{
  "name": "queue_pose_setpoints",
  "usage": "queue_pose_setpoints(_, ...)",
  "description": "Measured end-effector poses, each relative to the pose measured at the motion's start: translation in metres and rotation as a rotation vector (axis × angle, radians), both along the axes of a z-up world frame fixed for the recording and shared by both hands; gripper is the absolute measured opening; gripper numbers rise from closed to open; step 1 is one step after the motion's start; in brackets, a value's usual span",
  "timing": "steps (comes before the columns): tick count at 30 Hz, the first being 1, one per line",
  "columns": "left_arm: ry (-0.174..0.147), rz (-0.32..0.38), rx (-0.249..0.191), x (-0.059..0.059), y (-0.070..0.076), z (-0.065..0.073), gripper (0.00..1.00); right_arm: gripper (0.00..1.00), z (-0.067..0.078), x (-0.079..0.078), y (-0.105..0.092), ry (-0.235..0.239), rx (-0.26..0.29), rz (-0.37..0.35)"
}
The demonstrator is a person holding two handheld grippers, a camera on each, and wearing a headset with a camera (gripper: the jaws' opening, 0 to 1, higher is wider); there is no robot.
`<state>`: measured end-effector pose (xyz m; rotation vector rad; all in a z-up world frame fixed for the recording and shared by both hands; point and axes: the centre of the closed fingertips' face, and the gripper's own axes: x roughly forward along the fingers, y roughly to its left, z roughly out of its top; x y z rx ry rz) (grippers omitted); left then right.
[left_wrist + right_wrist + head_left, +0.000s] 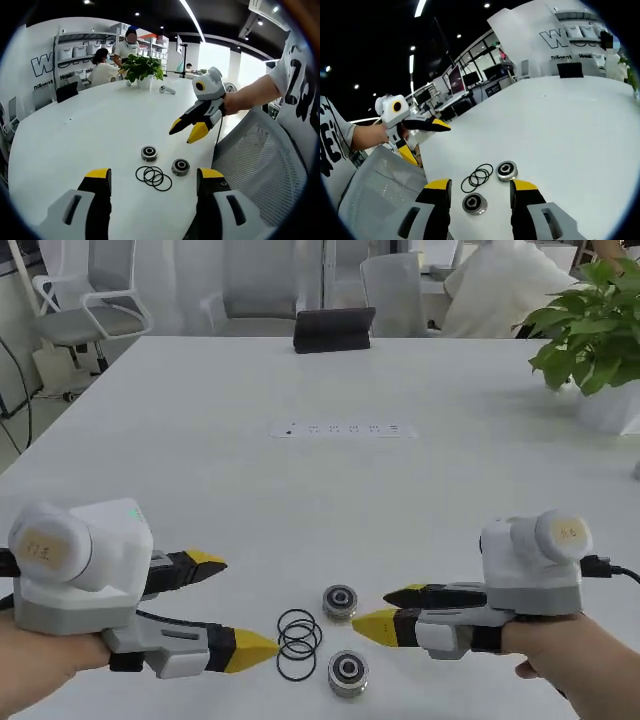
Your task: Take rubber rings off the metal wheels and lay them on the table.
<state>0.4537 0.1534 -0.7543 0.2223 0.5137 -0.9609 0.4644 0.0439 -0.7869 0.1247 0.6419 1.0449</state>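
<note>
Rings (298, 643) loose on table (300, 490) beside two wheels (340, 602); left gripper (246, 604), right gripper (375, 611) flanking, jaws apart (both empty).

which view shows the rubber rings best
Left gripper view: the rings lie overlapped on the bare table, centred, crisp and unobstructed. The head view shows them smaller, from above; the right gripper view shows them nearly as well, slightly smaller.

The overlapping rubber rings (298, 643) blur together (their count unclear); the plant (590, 325) is cut by the picture's edge.
</note>
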Motion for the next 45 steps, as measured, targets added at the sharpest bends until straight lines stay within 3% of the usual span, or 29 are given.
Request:
queue_pose_setpoints(7, -0.002, 0.018, -0.023, -0.005, 0.001, 0.005, 0.68, 0.61, 0.004, -0.01, -0.009, -0.092, -0.055, 0.031)
queue_pose_setpoints(11, 0.001, 0.028, -0.026, -0.008, 0.002, 0.006, 0.68, 0.62, 0.006, -0.016, -0.015, -0.142, -0.099, 0.054)
queue_pose_setpoints(25, -0.017, 0.037, -0.034, -0.019, 0.001, 0.015, 0.71, 0.73, 0.019, -0.026, -0.045, -0.264, -0.152, 0.041)
queue_pose_setpoints(32, -0.022, 0.051, -0.048, -0.023, 0.004, 0.014, 0.72, 0.74, 0.023, -0.033, -0.054, -0.277, -0.153, 0.031)
queue_pose_setpoints(45, -0.038, 0.074, -0.029, -0.03, 0.013, 0.014, 0.74, 0.75, 0.02, -0.038, -0.062, -0.286, -0.177, 0.029)
